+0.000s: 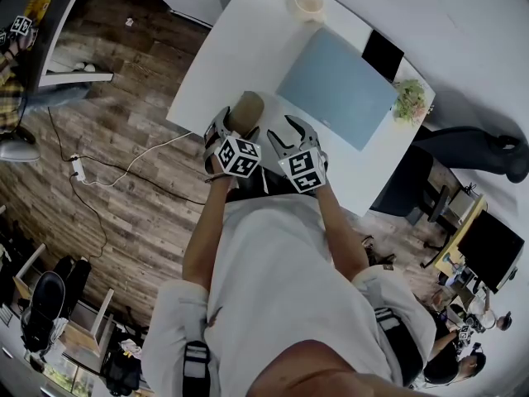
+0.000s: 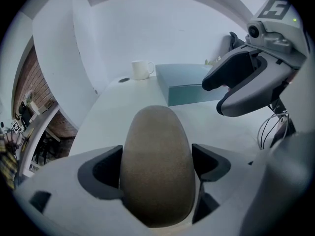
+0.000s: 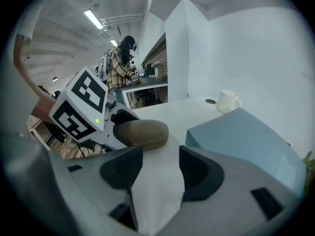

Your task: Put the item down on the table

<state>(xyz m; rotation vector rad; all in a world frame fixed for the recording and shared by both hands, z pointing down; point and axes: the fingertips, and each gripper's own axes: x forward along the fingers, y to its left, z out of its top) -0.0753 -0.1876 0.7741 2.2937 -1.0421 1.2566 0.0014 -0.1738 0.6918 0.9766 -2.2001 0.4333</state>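
1. Matt dull brown, unpatterned: oval case between the jaws of the left gripper.
2. Pale grey shells with black pads: left gripper and right gripper alike.
3. Black squares on white: marker cubes behind the jaws.
4. Plain white: table under the jaws, and the mug far ahead.
5. Pale blue-grey: flat box ahead of the jaws.

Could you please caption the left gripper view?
Left tongs shut on a brown oval case, white table beyond.

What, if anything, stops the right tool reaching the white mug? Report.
Probably nothing: the right tool is open and empty, and bare table runs beside the blue box to the white mug.
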